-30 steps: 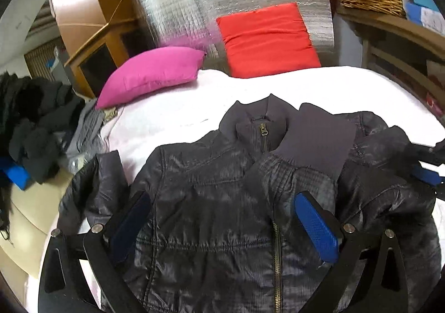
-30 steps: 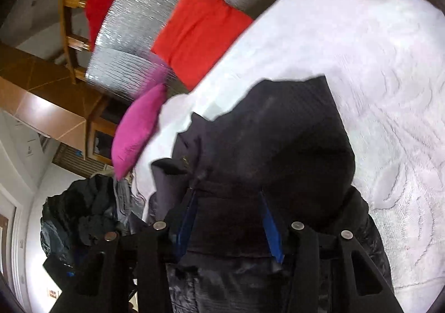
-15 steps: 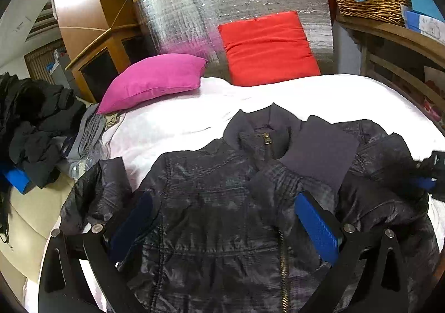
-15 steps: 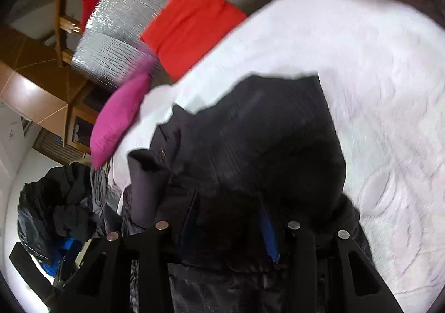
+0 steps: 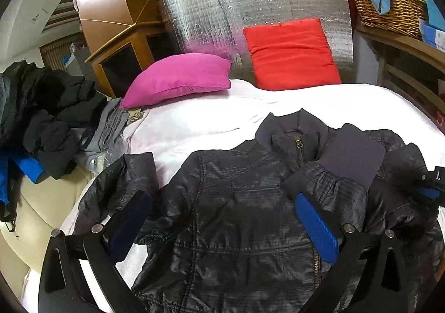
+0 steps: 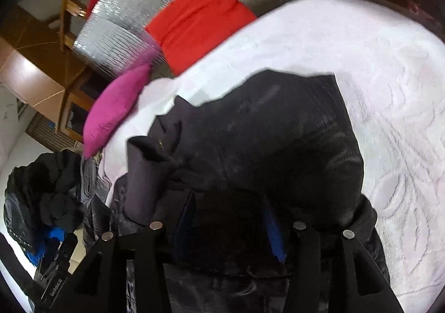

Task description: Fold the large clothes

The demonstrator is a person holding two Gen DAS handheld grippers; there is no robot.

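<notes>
A dark quilted jacket (image 5: 244, 174) lies front up on the white bed (image 5: 200, 121), zipped, with its collar toward the pillows. One sleeve is folded across the chest, its knit cuff (image 5: 353, 157) beside the collar. My left gripper (image 5: 222, 199) hovers open over the jacket's chest and holds nothing. At the right edge of the left wrist view, my right gripper (image 5: 428, 190) sits at the jacket's folded shoulder. In the right wrist view the right gripper (image 6: 230, 218) has bunched jacket fabric (image 6: 278, 132) between its blue pads (image 6: 274, 229), and its jaws are opening.
A pink pillow (image 5: 178, 82) and a red pillow (image 5: 292, 51) lean on a silver foil headboard (image 5: 250, 7). A wicker basket (image 5: 389, 7) stands on a wooden shelf at right. Dark clothes (image 5: 47, 112) are piled on a cream seat at left.
The left gripper has drawn back and slightly up, so more bed and pillows show above the jacket. The right gripper has rolled a little, with jacket fabric still between its pads.
</notes>
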